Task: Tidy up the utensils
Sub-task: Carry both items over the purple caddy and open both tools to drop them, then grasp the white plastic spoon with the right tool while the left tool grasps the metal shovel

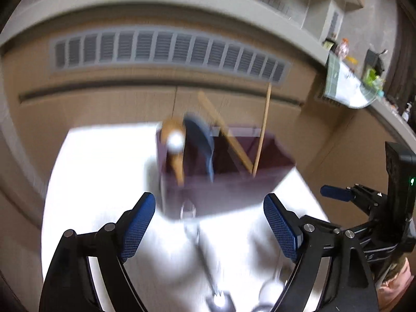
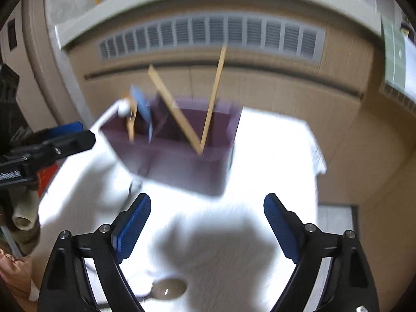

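Observation:
A dark purple utensil box [image 1: 221, 195] [image 2: 182, 166] stands on the white table. In it stand two wooden chopsticks [image 1: 261, 132] [image 2: 214, 96], a blue utensil [image 1: 205, 143] [image 2: 141, 101] and an orange-handled one with a white end [image 1: 175, 140] [image 2: 130, 119]. My left gripper [image 1: 209, 223] is open, just short of the box, over a blurred metal utensil [image 1: 200, 244] lying on the table. My right gripper [image 2: 208, 223] is open and empty, near the box's front. A metal spoon [image 2: 169, 288] lies near the table's front edge.
The white table [image 2: 273, 143] stands against a tan cabinet with a grey vent [image 1: 169, 49]. The right gripper shows at the right in the left wrist view [image 1: 338, 193]. The left gripper shows at the left in the right wrist view [image 2: 65, 135]. Both views are blurred.

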Motion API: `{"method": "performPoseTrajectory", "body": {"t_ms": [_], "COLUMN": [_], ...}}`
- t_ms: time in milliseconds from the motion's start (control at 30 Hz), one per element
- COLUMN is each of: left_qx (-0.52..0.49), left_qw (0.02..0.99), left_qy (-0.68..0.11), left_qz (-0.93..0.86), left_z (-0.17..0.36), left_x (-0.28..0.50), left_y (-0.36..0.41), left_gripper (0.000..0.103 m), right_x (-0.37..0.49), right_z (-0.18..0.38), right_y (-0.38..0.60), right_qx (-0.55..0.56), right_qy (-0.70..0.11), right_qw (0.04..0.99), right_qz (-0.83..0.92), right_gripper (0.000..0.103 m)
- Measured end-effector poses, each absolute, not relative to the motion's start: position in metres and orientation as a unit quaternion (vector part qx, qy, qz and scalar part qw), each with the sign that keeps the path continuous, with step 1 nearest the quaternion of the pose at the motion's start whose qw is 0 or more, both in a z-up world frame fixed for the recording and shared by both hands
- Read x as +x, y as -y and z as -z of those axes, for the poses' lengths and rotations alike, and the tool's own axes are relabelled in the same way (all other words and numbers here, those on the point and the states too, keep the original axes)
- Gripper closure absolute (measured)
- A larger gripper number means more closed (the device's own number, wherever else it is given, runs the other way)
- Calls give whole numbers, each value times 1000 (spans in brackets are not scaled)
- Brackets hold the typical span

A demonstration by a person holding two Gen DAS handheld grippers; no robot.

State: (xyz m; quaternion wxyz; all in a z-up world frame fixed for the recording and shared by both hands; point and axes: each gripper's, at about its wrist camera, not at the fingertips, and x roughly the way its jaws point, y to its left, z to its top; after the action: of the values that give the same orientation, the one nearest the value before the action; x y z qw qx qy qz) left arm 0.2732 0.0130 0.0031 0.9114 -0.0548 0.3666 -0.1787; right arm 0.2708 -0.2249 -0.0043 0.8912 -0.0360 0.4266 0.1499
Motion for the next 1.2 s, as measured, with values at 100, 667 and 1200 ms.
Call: {"method": "performPoseTrajectory", "body": {"t_ms": [100, 667, 1200], "left_qx": [-53, 67, 39], "left_qw": [901, 879, 879], "left_qy": [-401, -464, -474], "left_qz": [154, 92, 15], "left_z": [24, 83, 87], "left_x": [260, 271, 199], "left_y": [-16, 33, -35], "left_gripper": [17, 18, 16], "right_x": [256, 191, 172], "right_z": [27, 72, 70], "right_y": [217, 211, 223], "right_qx": [-34, -55, -37], "right_qy": [-442, -473, -478], "right_qw": [884, 868, 866], "right_qz": [-149, -142, -140], "right_gripper": [16, 9, 8]}}
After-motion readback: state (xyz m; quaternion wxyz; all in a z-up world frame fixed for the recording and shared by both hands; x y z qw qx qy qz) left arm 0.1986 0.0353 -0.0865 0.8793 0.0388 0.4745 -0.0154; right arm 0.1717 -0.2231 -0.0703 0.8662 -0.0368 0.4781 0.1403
